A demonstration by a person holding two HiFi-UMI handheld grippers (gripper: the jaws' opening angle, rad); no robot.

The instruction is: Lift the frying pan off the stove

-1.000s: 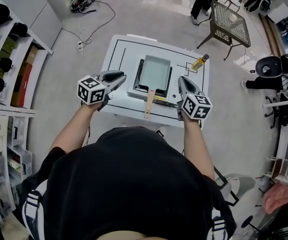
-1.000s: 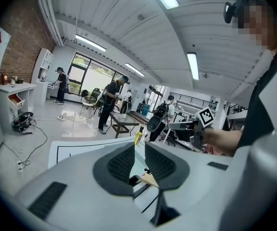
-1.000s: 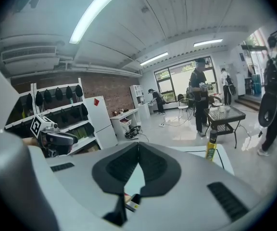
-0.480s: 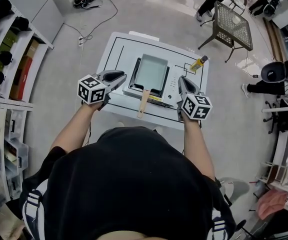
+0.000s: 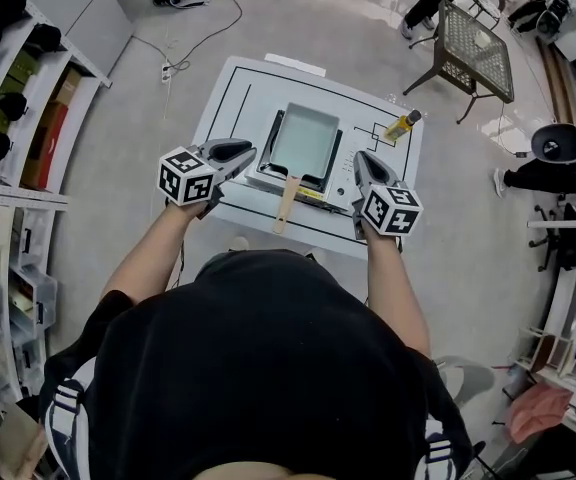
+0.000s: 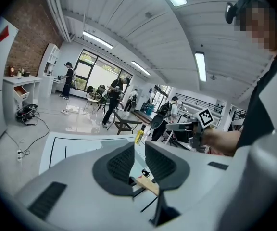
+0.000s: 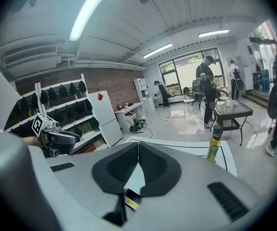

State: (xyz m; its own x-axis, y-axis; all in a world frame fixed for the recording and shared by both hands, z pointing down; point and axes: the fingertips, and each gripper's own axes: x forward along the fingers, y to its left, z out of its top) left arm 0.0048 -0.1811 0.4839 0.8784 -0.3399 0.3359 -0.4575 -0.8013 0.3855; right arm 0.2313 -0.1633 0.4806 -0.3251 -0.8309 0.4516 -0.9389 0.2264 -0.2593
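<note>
Now my left hand-held gripper (image 5: 243,152) and right hand-held gripper (image 5: 361,159), both pressed together, flank the frying pan (image 5: 305,136); one must spread for the handle (image 5: 285,206).

Left of the rectangular grey frying pan (image 5: 305,136), the white tabletop with black lines (image 5: 230,98) lies bare, leaving room for a gripper. Right of the pan, a yellow bottle with a dark cap (image 5: 401,126) stands near the table's far corner. The pan's wooden handle (image 5: 285,205) juts toward the person, with open air on either side, between the left gripper (image 5: 246,151) and the right gripper (image 5: 360,160).
</note>
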